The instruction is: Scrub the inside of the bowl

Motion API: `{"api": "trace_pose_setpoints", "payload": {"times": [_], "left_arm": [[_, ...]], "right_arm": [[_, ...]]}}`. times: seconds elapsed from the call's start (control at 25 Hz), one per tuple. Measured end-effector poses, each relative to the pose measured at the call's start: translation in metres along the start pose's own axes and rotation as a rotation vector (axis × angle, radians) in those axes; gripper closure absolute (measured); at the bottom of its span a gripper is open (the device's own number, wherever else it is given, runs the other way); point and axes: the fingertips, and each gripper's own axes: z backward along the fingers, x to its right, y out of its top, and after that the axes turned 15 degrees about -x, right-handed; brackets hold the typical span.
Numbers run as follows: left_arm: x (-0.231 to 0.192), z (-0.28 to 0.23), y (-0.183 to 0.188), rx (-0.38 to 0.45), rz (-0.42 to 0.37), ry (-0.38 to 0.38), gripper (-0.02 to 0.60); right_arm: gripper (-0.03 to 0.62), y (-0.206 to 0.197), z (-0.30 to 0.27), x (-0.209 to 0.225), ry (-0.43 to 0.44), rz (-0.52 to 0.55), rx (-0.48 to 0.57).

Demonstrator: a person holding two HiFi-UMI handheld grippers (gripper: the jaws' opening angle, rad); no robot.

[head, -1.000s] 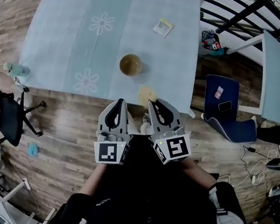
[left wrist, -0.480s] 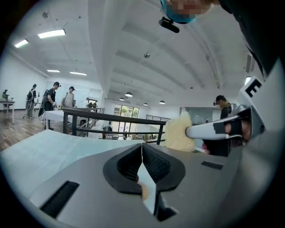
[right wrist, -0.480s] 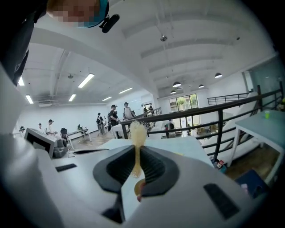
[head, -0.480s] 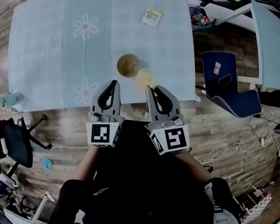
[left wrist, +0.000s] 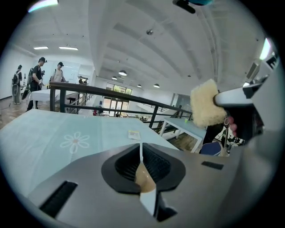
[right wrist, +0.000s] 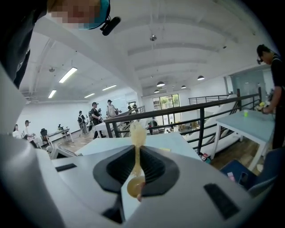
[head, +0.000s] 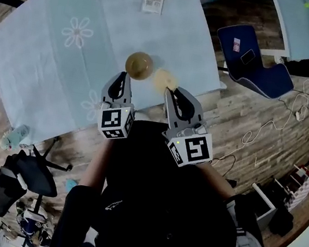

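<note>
Working table: we see blue floral cloth; task things sit by its near edge.
right gripper: clenched on the sponge.
left gripper: closed, nothing pinched; bowl just past its tips.
bowl: upright, left and slightly far of the right gripper; we judge the left gripper nearer.
sponge: just right of the bowl, not inside it yet.

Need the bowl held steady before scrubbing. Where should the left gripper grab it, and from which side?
I'd take the bowl by its rim on the near-left side, one jaw inside, one outside. It stands upright and open, the left gripper is closest there, and the sponge occupies the right side.
</note>
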Motion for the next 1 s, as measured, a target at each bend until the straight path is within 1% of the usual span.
{"api": "trace_pose_setpoints", "payload": {"times": [0.2, 0.24, 0.32, 0.36, 0.48, 0.6, 0.68, 0.8, 1.0], "left_arm": [[-0.018, -0.032, -0.019, -0.079, 0.002, -0.007, 0.565], [-0.021, -0.038, -0.024, -0.098, 0.007, -0.01, 0.555], [-0.027, -0.049, -0.035, -0.144, 0.023, -0.016, 0.495], [-0.029, -0.054, -0.04, -0.167, 0.036, -0.017, 0.485], [-0.036, -0.069, -0.057, -0.227, 0.059, -0.012, 0.479], [-0.039, -0.081, -0.07, -0.282, 0.086, -0.03, 0.46], [-0.041, -0.088, -0.076, -0.311, 0.121, -0.044, 0.452], [-0.046, -0.099, -0.084, -0.354, 0.164, -0.044, 0.451], [-0.052, -0.109, -0.093, -0.408, 0.192, -0.039, 0.451]], "right_arm": [[0.556, -0.006, -0.002, 0.004, -0.056, -0.027, -0.018], [0.556, -0.006, -0.002, 0.005, -0.065, -0.033, -0.021], [0.556, -0.006, -0.002, 0.007, -0.082, -0.044, -0.027], [0.556, -0.006, -0.003, 0.007, -0.088, -0.048, -0.03], [0.556, -0.007, -0.005, 0.008, -0.101, -0.052, -0.038], [0.556, -0.005, -0.006, 0.006, -0.111, -0.045, -0.043], [0.556, -0.006, -0.007, 0.006, -0.118, -0.044, -0.048], [0.556, -0.009, -0.008, 0.008, -0.123, -0.052, -0.055], [0.556, -0.011, -0.008, 0.007, -0.125, -0.054, -0.06]]}}
